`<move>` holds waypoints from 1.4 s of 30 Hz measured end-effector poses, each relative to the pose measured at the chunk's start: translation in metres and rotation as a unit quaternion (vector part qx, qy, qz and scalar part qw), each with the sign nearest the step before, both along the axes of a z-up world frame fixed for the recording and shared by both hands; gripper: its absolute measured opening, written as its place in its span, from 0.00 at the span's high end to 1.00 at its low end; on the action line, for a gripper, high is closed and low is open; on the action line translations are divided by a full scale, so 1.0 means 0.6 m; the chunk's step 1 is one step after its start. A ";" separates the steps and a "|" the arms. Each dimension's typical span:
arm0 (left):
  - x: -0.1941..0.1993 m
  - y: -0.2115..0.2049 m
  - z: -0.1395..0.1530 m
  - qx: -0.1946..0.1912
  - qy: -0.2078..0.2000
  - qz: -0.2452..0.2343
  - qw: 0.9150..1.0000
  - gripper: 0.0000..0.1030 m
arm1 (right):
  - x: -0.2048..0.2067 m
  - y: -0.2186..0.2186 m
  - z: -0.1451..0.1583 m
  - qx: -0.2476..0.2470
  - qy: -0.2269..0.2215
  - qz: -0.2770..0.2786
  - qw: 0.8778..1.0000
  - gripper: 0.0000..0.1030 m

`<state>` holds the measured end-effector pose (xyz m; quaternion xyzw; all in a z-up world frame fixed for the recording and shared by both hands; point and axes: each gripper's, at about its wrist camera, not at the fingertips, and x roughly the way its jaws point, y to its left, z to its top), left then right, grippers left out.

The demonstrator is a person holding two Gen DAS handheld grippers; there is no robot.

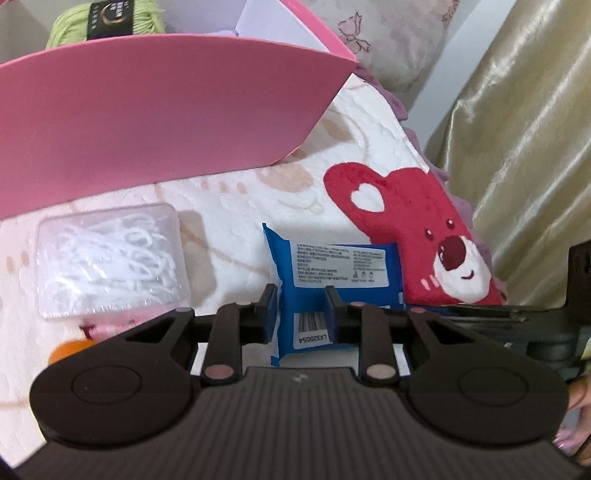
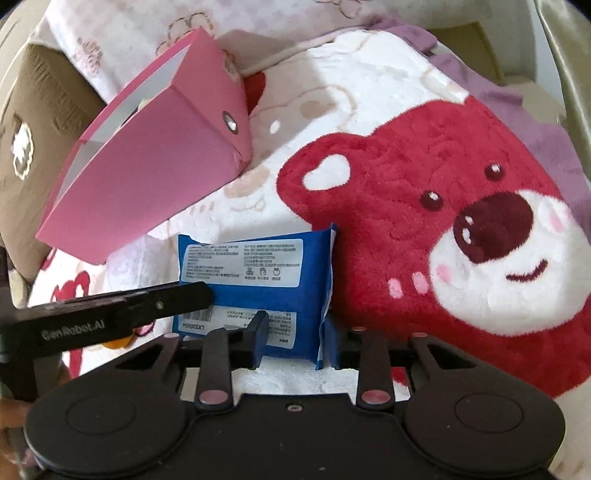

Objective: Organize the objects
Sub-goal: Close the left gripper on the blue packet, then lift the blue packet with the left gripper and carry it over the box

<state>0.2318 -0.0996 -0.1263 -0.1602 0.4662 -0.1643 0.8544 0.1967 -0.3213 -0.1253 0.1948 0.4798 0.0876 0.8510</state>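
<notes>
Flat blue plastic wipes packet (image 1: 334, 275) lies on white fleece bear-print blanket (image 1: 236, 206), nr pink cardboard box (image 1: 147, 110); left tool (image 1: 300, 314) clenched on its near end. Right tool (image 2: 293, 338) grips packet's right edge w/ both pads.

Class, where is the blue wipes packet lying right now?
The blue wipes packet lies on the blanket between both grippers' fingers, beside the red bear and in front of the pink box.

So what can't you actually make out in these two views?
- Left wrist view: the pink box wall hides its inside; only green yarn pokes above.
- An orange thing is mostly behind the left gripper.
- Right wrist view: the blue packet print is too small to read.
</notes>
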 end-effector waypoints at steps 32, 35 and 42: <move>-0.165 0.066 0.095 -0.026 0.019 0.043 0.999 0.75 | -0.115 0.117 0.124 -0.099 -0.027 0.141 0.985 0.61; -0.177 0.074 0.117 -0.019 0.017 0.042 0.999 0.75 | -0.121 0.132 0.143 -0.101 -0.026 0.149 0.983 0.60; -0.215 0.093 0.165 -0.006 0.003 0.035 0.999 0.75 | -0.140 0.157 0.193 -0.106 -0.039 0.172 0.979 0.59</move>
